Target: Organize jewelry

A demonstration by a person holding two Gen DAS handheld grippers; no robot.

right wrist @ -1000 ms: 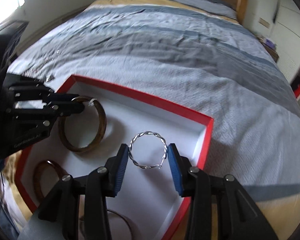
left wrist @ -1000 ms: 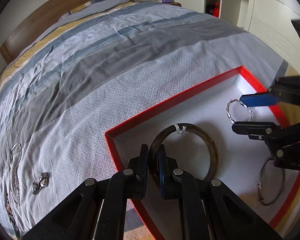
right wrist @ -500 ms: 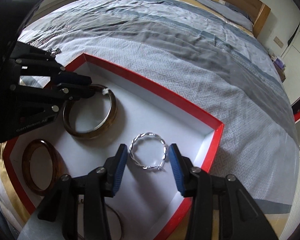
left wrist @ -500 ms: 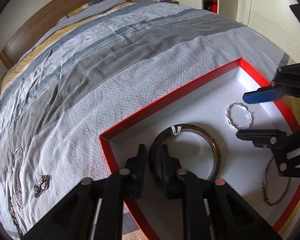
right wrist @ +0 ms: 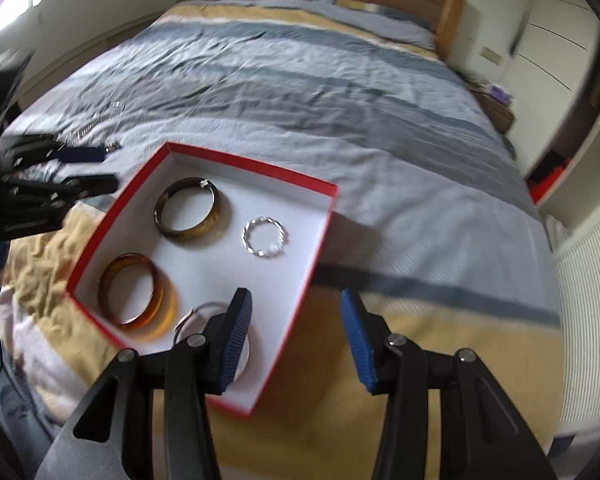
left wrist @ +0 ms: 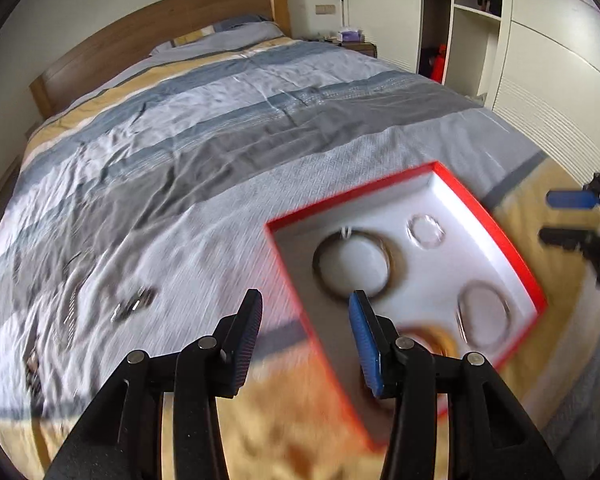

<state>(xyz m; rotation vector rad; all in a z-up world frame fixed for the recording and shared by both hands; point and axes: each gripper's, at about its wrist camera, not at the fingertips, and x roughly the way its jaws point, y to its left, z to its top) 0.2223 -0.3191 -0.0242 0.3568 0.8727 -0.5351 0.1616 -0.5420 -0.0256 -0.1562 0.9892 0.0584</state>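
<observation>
A red-rimmed box (right wrist: 236, 164) (left wrist: 496, 224) with a white floor lies on the bed. In it lie a dark brown bangle (right wrist: 188, 216) (left wrist: 356, 264), a twisted silver bracelet (right wrist: 265, 237) (left wrist: 426, 232), an amber bangle (right wrist: 134, 290) and a thin silver bangle (right wrist: 192, 316) (left wrist: 484, 314). My left gripper (left wrist: 304, 328) is open and empty, above the box's left edge. My right gripper (right wrist: 296, 328) is open and empty, above the box's right side. Loose silver jewelry (left wrist: 134, 304) lies on the bedspread to the left.
The bed has a striped grey, blue and yellow cover (left wrist: 220, 128) and a wooden headboard (left wrist: 160, 40). White wardrobes (left wrist: 540, 60) stand at the right. More chains (right wrist: 88, 128) lie on the cover beyond the left gripper (right wrist: 84, 168).
My left gripper let go of the dark brown bangle and opened. Both grippers drew back and up from the box. The silver bracelet stays on the box floor.
</observation>
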